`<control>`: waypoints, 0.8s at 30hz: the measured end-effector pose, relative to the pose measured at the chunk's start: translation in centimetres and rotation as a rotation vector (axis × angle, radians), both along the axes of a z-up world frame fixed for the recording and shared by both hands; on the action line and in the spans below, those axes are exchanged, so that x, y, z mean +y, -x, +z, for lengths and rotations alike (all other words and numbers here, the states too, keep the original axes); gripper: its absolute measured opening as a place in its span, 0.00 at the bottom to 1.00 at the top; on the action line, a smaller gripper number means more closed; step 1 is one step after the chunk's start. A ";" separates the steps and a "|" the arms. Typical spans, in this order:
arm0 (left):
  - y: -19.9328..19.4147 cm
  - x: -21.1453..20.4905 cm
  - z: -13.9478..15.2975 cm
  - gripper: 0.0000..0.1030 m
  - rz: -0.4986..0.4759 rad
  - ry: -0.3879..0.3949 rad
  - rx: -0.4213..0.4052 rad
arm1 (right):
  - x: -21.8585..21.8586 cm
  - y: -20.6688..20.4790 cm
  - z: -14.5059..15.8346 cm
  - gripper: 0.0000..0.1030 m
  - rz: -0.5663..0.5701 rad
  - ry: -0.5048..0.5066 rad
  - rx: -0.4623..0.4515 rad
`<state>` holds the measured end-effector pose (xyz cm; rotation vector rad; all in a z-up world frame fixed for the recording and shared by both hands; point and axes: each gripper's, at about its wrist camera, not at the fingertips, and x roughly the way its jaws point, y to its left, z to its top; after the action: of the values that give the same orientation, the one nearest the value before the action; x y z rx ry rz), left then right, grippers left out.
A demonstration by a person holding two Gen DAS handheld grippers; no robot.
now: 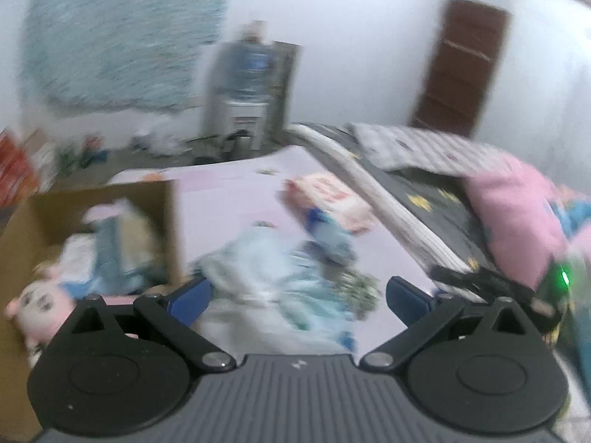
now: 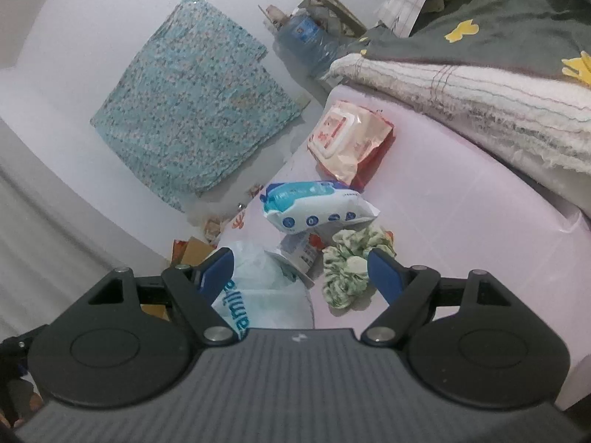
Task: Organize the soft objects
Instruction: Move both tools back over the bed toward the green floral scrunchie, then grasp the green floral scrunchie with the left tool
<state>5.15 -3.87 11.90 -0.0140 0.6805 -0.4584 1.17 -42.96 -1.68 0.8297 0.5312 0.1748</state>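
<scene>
In the blurred left wrist view my left gripper (image 1: 297, 295) is open and empty above a pale blue soft pack (image 1: 273, 277) on the pink sheet (image 1: 229, 203). A cardboard box (image 1: 170, 221) at the left holds a pink plush doll (image 1: 40, 302) and other soft things. In the right wrist view my right gripper (image 2: 301, 271) is open and empty. Between and beyond its fingers lie a white plastic bag (image 2: 258, 284), a green patterned scrunchie (image 2: 351, 258), a blue-white wipes pack (image 2: 314, 206) and a red-white wipes pack (image 2: 351, 140).
A folded blanket and dark quilt (image 2: 480, 85) are piled along the right of the bed. A pink pillow (image 1: 517, 214) lies on the quilt. A teal cloth (image 2: 192, 103) hangs on the wall. A water bottle (image 2: 310, 44), a brown door (image 1: 465, 66) and floor clutter lie beyond.
</scene>
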 end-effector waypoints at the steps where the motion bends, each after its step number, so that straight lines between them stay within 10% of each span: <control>1: 0.2 -1.6 -0.3 0.99 -0.034 -0.020 -0.009 | -0.1 -0.2 -0.2 0.78 0.007 -0.001 -0.003; 9: -2.6 -12.5 -5.7 0.99 -0.189 -0.145 0.003 | -2.3 0.4 -0.5 0.78 0.035 0.008 -0.055; 24: -13.3 -20.1 -15.0 0.92 -0.106 -0.228 0.232 | -6.5 0.0 -2.9 0.78 0.036 -0.063 -0.050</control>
<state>18.43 -23.99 -3.10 0.1873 0.9619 -0.4826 1.21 -49.50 -4.55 0.8756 0.4962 0.2455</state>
